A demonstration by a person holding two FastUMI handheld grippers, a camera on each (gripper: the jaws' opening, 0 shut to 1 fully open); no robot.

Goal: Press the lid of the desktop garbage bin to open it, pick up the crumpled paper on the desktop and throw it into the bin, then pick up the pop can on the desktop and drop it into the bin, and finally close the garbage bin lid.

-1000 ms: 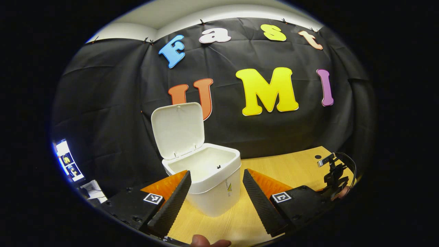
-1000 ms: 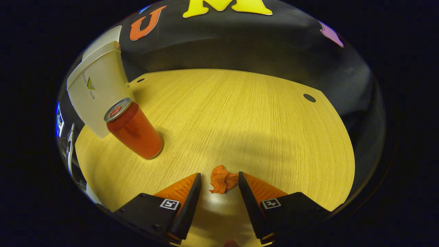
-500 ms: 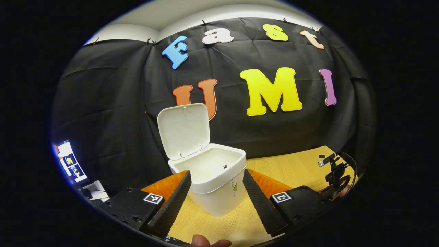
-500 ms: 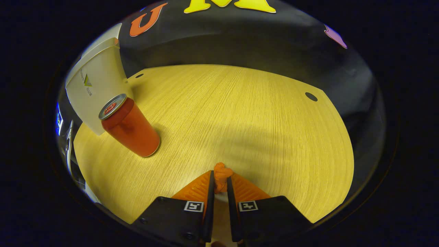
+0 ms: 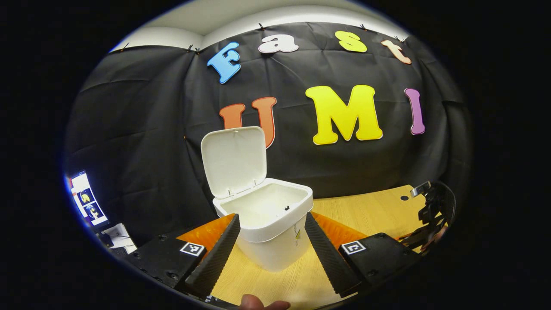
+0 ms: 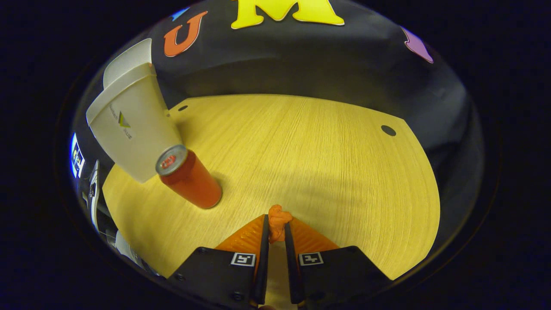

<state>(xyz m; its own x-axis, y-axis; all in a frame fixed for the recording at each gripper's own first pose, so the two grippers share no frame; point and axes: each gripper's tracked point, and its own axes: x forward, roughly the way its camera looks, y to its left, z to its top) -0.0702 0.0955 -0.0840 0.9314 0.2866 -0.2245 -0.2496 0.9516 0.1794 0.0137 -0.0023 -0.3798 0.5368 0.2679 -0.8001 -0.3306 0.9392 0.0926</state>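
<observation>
The white garbage bin [image 5: 271, 241] stands on the wooden desk with its lid [image 5: 233, 160] swung up and back; its inside looks bare. My left gripper [image 5: 272, 241] is open, its fingers on either side of the bin's near wall without touching it. In the right gripper view, my right gripper [image 6: 276, 230] is shut on the crumpled orange paper [image 6: 277, 217], held above the desk. An upright red pop can [image 6: 189, 178] stands to the left, close in front of the bin [image 6: 129, 129]. The right gripper and its hand appear at the right edge [image 5: 430, 215] of the left gripper view.
The wooden desk [image 6: 310, 163] stretches wide to the right, with small dark holes [image 6: 388, 130] near its far edge. A lit screen [image 5: 86, 200] and cables sit low at the left, beyond the desk. A fingertip [image 5: 258, 303] shows at the bottom edge.
My right gripper closed on the crumpled paper and has lifted it off the desk; the can and bin now look farther below. The left gripper stayed open and drifted slightly left.
</observation>
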